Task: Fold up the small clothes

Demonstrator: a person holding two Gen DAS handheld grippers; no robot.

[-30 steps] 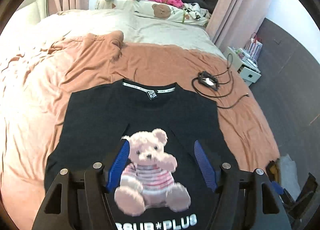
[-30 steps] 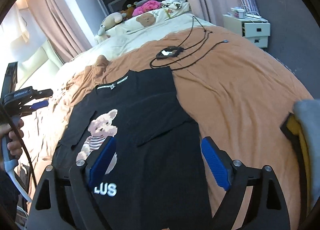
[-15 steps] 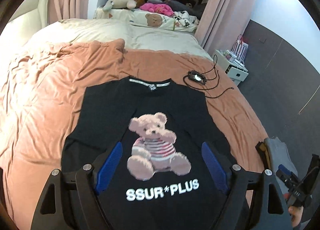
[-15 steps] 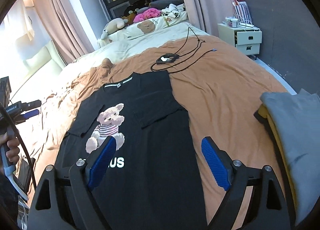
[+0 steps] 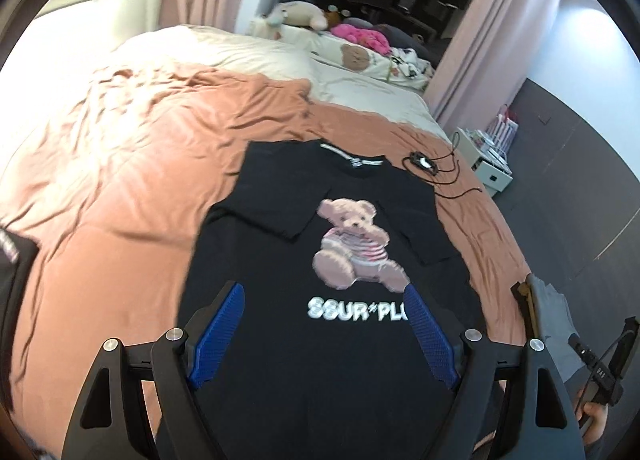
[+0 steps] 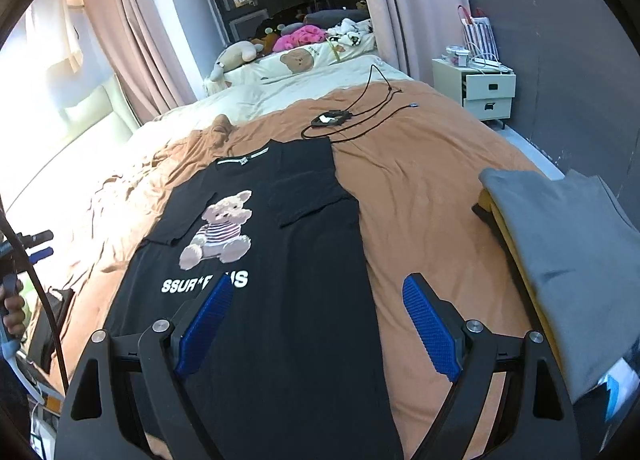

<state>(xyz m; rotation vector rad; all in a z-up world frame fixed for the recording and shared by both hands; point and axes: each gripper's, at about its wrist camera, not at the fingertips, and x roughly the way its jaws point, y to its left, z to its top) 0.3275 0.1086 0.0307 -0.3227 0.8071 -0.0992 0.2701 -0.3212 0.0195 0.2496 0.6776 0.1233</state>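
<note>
Both tongs, left tongs (image 5: 322, 334) and right tongs (image 6: 316, 326), hang released above the black T-shirt (image 6: 280, 260); a one-layer pinch risks undoing its tucked sleeves.

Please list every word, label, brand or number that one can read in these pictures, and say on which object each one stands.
"SSUR*PL": white print under the bear on the black T-shirt, left wrist view; its end is hidden by a blue pad.
"SSUR*" and "US": the same print, right wrist view, its middle hidden.
Collar label: too small to read.
Black cloth at the left edge: white marks, blurred, unreadable.
</note>
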